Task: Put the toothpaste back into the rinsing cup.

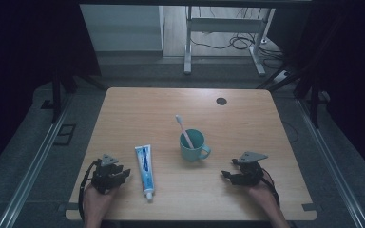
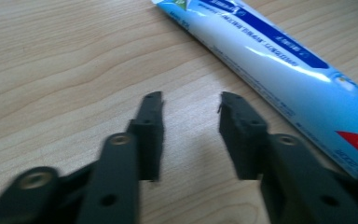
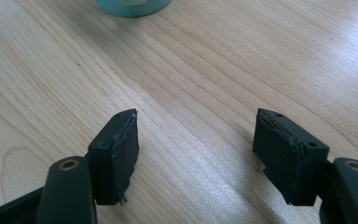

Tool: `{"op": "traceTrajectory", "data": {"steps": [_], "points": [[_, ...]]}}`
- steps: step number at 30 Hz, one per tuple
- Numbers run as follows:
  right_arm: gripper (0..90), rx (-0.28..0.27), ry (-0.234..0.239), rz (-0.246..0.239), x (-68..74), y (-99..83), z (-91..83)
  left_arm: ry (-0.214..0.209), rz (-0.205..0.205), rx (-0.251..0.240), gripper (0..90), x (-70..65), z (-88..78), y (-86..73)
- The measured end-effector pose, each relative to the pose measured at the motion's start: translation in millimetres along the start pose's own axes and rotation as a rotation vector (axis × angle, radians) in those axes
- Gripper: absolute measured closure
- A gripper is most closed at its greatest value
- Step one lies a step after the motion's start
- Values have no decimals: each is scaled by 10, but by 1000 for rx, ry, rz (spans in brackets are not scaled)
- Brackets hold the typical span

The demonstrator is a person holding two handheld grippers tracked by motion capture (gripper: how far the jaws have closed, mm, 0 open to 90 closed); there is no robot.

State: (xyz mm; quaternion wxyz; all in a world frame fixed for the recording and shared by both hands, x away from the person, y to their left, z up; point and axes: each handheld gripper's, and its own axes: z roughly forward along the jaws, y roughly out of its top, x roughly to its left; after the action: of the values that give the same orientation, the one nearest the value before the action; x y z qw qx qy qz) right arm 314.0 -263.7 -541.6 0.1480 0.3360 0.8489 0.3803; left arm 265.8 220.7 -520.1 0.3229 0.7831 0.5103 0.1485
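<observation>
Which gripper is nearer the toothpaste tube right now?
Left. The left gripper sits just beside the toothpaste tube, open, on its left side. The right gripper is open well off to the tube's right, past the teal cup.

Dim, bluish high view; brighter gripper views, blurred near the fingers (image 2: 151, 126).

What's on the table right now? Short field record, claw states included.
surface: wooden table
toothpaste tube: lying flat, cap toward the person
mug: teal, upright, handle toward the person's right
toothbrush: pink, standing in mug, head up
left claw: open, holding nothing, beside the tube
right claw: open, holding nothing, near the mug
</observation>
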Motion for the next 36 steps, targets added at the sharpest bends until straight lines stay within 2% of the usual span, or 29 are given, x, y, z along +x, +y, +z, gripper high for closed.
{"op": "traceTrajectory", "data": {"steps": [3,6,12,14,16,17,21,23,28,31,34,36], "points": [[311,0,0,0,0,0,0,-13,3,-28,770,-26,-65,31],[311,1,-1,0,0,0,-1,-54,5,-49,829,-65,-137,95],[311,0,-1,-1,0,0,0,-112,34,-65,829,-248,-176,258],[310,0,-2,-1,2,0,0,-139,56,-64,835,-326,-155,300],[309,0,-1,-2,0,0,0,-173,89,-43,845,-458,-96,342],[309,0,-1,-2,0,0,0,-173,89,-43,847,-458,-96,342],[307,0,0,-1,1,0,0,-198,120,-12,849,-597,2,373],[306,1,0,-2,1,0,0,-200,137,9,846,-674,73,376],[305,2,1,-2,2,0,-1,-207,152,43,833,-759,145,359],[304,2,1,-2,2,-1,-1,-179,161,76,831,-787,181,346],[303,2,2,-2,3,-1,-1,-180,144,82,841,-787,176,346],[303,2,2,-2,2,0,-1,-173,149,90,846,-783,167,355]]}}
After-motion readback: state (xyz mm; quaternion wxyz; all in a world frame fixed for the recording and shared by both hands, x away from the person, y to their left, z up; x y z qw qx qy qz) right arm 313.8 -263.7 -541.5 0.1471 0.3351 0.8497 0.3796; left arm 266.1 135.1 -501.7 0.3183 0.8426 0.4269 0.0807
